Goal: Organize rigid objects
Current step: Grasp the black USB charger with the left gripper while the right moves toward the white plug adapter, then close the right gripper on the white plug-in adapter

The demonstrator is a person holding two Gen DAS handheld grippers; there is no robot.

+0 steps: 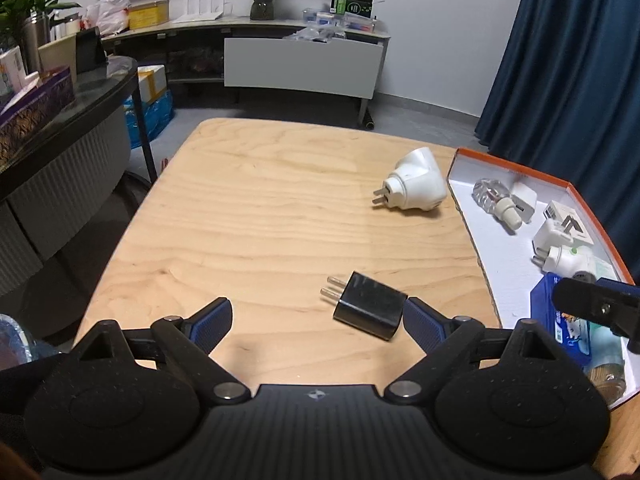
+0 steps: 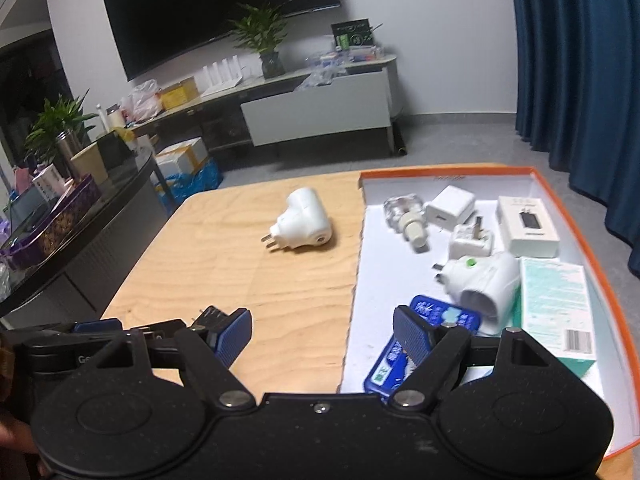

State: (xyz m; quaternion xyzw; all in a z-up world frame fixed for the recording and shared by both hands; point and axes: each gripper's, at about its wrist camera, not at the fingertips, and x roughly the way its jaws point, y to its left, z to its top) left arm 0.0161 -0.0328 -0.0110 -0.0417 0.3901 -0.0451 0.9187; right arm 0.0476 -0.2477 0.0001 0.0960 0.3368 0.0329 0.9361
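A black plug charger point(image 1: 368, 305) lies on the wooden table point(image 1: 256, 216), prongs pointing left, just ahead of my open left gripper point(image 1: 318, 318) and touching its right finger pad point(image 1: 422, 322). A white plug adapter point(image 1: 416, 182) lies farther back on the table; it also shows in the right wrist view point(image 2: 302, 222). An orange-rimmed white tray point(image 2: 568, 216) on the right holds white chargers, a clear bottle point(image 2: 402, 210), a blue box point(image 2: 416, 344) and white and green boxes. My right gripper point(image 2: 322, 338) is open and empty over the tray's left edge.
A dark side table point(image 1: 60, 120) with boxes stands left of the wooden table. A TV cabinet point(image 1: 300, 60) stands against the back wall. A blue curtain point(image 1: 568, 60) hangs at the right. The right gripper's tip shows in the left wrist view point(image 1: 592, 304) above the tray.
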